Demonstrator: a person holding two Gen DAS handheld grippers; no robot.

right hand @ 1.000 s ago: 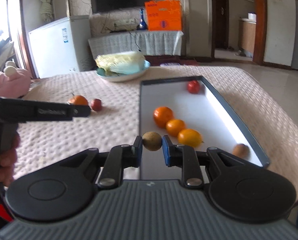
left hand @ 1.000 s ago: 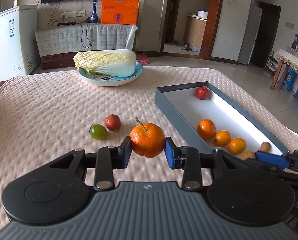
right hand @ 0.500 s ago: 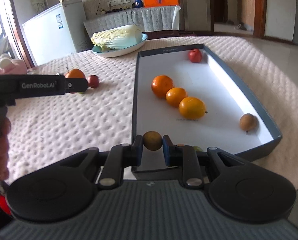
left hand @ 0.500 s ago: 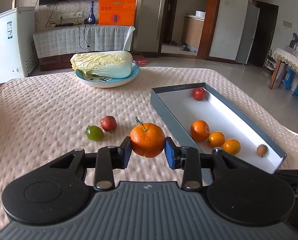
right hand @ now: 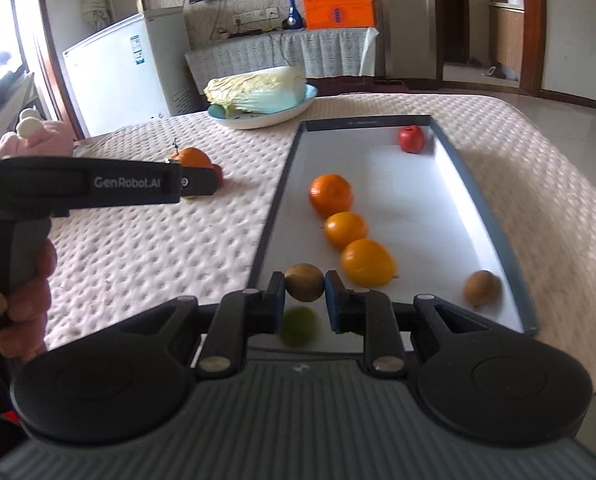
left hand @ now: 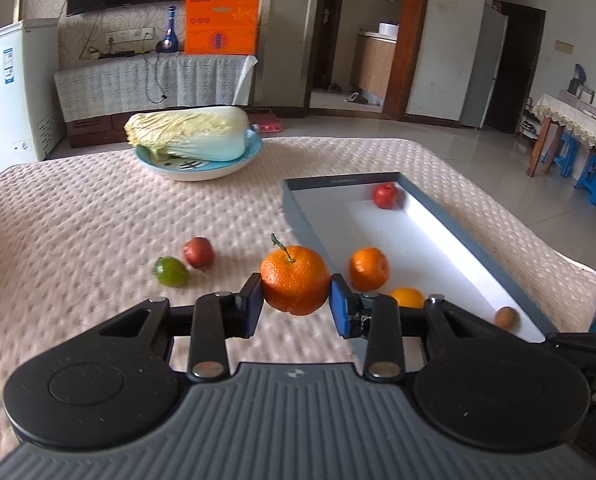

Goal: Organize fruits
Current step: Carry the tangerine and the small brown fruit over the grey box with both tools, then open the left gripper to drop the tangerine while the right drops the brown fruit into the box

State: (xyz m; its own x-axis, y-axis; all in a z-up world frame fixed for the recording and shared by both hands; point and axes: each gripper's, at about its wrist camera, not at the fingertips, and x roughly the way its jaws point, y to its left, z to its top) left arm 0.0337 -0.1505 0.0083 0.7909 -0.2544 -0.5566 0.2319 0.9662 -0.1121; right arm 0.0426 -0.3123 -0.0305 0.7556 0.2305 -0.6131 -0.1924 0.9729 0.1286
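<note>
My left gripper [left hand: 296,308] is shut on a stemmed orange [left hand: 295,280] and holds it above the cloth, just left of the grey tray [left hand: 298,216]. My right gripper [right hand: 305,298] is shut on a small brown fruit [right hand: 304,287] above the tray's [right hand: 276,208] near end. In the tray lie three oranges in a row [right hand: 345,229], a red fruit [right hand: 411,139] at the far end, a brown fruit [right hand: 481,288] at the right wall and a green fruit [right hand: 298,326] under my right gripper. A green fruit [left hand: 172,271] and a red fruit [left hand: 198,252] lie on the cloth.
A blue plate [left hand: 198,166] with a Chinese cabbage [left hand: 190,132] stands at the table's far side. The table has a pink dimpled cloth [left hand: 78,240]. A pink plush toy [right hand: 30,136] sits at the far left. A white freezer [right hand: 130,72] stands behind.
My left gripper has moved right toward the tray with the orange. My right gripper has risen and moved forward over the tray's near end with the brown fruit.
</note>
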